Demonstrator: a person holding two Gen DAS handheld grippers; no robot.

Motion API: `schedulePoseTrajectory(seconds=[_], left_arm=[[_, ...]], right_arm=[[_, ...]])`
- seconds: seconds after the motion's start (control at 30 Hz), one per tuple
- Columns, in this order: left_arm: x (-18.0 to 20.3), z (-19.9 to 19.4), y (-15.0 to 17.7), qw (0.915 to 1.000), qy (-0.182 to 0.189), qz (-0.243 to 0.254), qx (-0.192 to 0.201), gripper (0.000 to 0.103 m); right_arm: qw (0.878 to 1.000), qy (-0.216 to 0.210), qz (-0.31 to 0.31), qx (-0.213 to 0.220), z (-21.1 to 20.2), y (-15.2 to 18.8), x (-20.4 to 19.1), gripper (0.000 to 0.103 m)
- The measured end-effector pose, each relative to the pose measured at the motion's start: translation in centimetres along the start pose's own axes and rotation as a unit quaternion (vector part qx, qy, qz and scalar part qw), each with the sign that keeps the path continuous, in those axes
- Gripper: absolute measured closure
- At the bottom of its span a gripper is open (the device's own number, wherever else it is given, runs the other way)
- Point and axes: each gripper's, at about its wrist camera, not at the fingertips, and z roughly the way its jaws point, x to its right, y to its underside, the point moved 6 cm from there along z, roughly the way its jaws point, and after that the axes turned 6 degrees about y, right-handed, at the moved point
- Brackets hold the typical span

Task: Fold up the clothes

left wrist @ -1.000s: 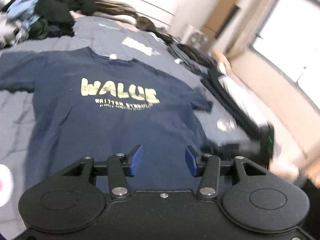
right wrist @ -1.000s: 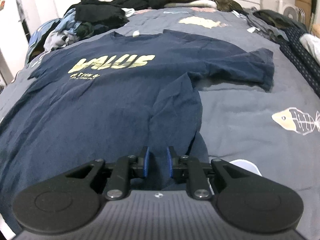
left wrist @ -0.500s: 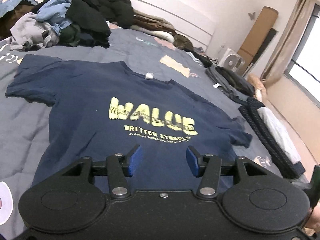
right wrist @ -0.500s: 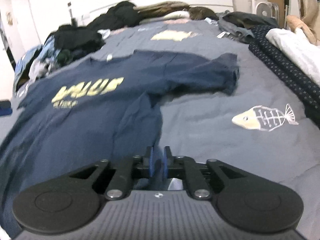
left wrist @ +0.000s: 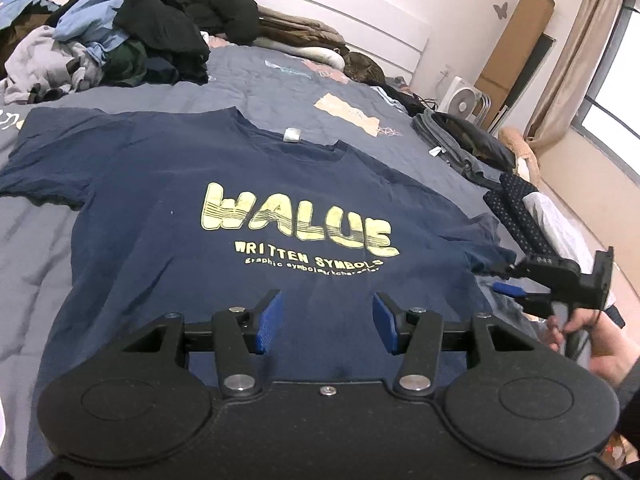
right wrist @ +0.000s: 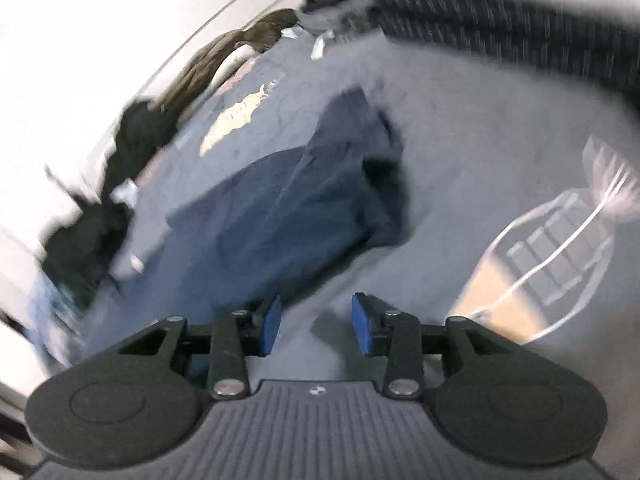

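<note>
Navy T-shirt [left wrist: 224,184] spread flat, print up, on the bed [left wrist: 36,240]. Soft, light, limp: best pinched at sleeve or hem. Left tongs [left wrist: 326,322] parted, empty. Right tongs [right wrist: 316,326] opening, holding nothing.

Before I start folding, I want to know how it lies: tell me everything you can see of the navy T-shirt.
The navy T-shirt lies front up, spread fairly flat on the grey bedspread. It looks like soft cotton, lightly creased. Pale yellow letters read WALUE, with small white lines under them. A white label shows inside the collar. Both short sleeves lie out sideways. The hem is hidden behind the left gripper. The right gripper, its fingers opening, is by the far sleeve; no fingers grip the cloth.
</note>
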Motion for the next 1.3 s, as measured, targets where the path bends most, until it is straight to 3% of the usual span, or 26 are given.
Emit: schedulePoseTrajectory(seconds=[0.1,0.27,0.33,0.37,0.53,0.73,0.83,0.9,0.97,1.07,1.13,1.3], left_arm=[[-0.1,0.2,0.0,1.0,0.001,-0.005,-0.004,0.054],[0.0,0.2,0.0,1.0,-0.001,-0.005,-0.006,0.054],[0.0,0.2,0.0,1.0,-0.001,-0.005,-0.007,0.054],[0.0,0.1,0.0,1.0,-0.001,-0.006,-0.007,0.054],[0.2,-0.2,-0.1,0.9999,0.0,-0.01,-0.003,0.054],[0.4,-0.2,-0.2,0.9999,0.005,-0.011,-0.007,0.054],[0.4,-0.1,-0.1,0.9999,0.006,-0.01,-0.01,0.054],[0.6,0.0,0.0,0.9999,0.007,-0.008,-0.011,0.054],[0.6,0.2,0.1,0.9998,0.007,-0.006,-0.015,0.054],[0.5,0.6,0.3,0.9997,0.003,-0.003,-0.023,0.054],[0.4,0.9,0.5,0.9996,0.001,-0.004,-0.027,0.054],[0.1,1.1,0.7,0.9994,-0.001,-0.004,-0.033,0.054]], right_arm=[[1.0,-0.025,0.014,-0.006,1.6,0.3,-1.2,0.065],[0.998,-0.024,0.057,-0.01,4.5,0.4,-2.1,0.065],[0.998,-0.019,0.06,-0.016,4.5,1.0,-2.2,0.08],[0.998,-0.017,0.059,-0.02,4.4,1.3,-2.3,0.1],[0.999,-0.019,0.027,-0.027,2.5,3.4,-2.4,0.1],[0.999,0.009,-0.022,-0.024,-0.1,2.1,-2.5,0.095],[0.996,0.045,-0.068,0.017,-2.2,-1.4,-2.6,0.092],[0.987,0.077,-0.128,0.051,-2.7,-4.3,-3.4,0.08],[0.97,0.115,-0.204,0.068,-2.1,-6.8,-4.5,0.068],[0.948,0.152,-0.274,0.051,0.6,-9.6,-4.9,0.063],[0.948,0.169,-0.267,0.042,2.6,-11.2,-4.0,0.063],[0.961,0.179,-0.211,0.007,6.3,-11.4,-0.9,0.064]])
